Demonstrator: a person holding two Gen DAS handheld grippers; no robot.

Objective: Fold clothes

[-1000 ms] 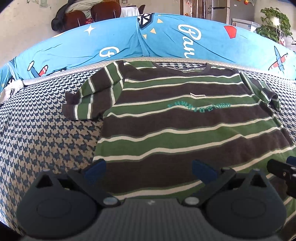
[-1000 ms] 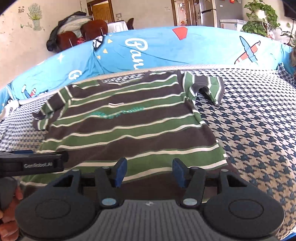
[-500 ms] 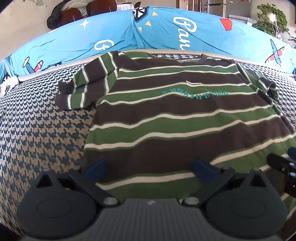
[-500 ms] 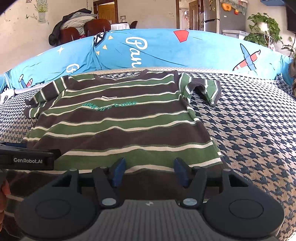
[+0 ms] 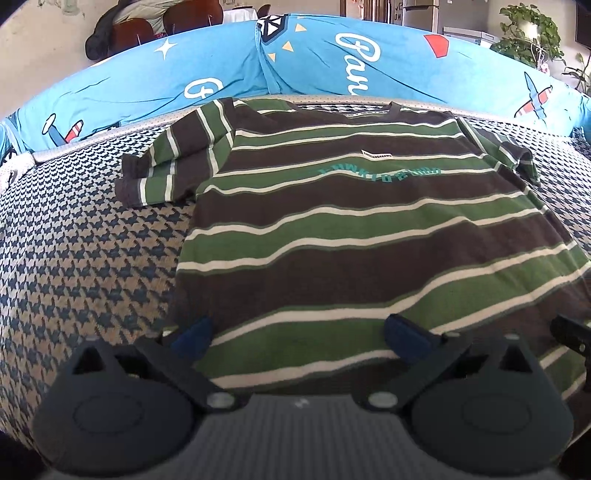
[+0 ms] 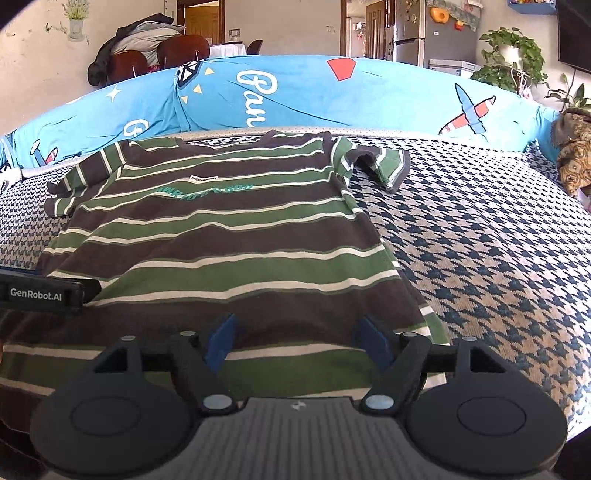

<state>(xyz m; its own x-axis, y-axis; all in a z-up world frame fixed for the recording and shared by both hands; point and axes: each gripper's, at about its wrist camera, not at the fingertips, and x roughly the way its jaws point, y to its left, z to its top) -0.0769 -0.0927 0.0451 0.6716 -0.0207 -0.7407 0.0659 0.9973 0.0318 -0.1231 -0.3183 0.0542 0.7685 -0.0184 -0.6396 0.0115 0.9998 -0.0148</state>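
A short-sleeved T-shirt (image 5: pixel 369 229) with green, brown and white stripes lies flat, front up, collar far from me, on the houndstooth bed cover (image 5: pixel 81 258). My left gripper (image 5: pixel 299 334) is open over the shirt's near left hem, its blue-padded fingers spread wide. My right gripper (image 6: pixel 297 338) is open over the near right part of the same shirt (image 6: pixel 229 236), close to the hem. Nothing sits between either pair of fingers. The left gripper's body (image 6: pixel 40 293) shows at the left edge of the right wrist view. The right sleeve (image 6: pixel 384 162) is rumpled.
A long blue bolster (image 6: pixel 295 96) with plane and letter prints runs along the far side of the bed. A patterned brown cushion (image 6: pixel 576 147) lies at the far right. Chairs with clothes (image 6: pixel 147 55), a fridge (image 6: pixel 432 33) and a plant (image 6: pixel 513 55) stand beyond.
Both grippers have pulled back slightly toward the shirt's near hem and tilted up. The right gripper's fingers have spread wider. The shirt lies as before.
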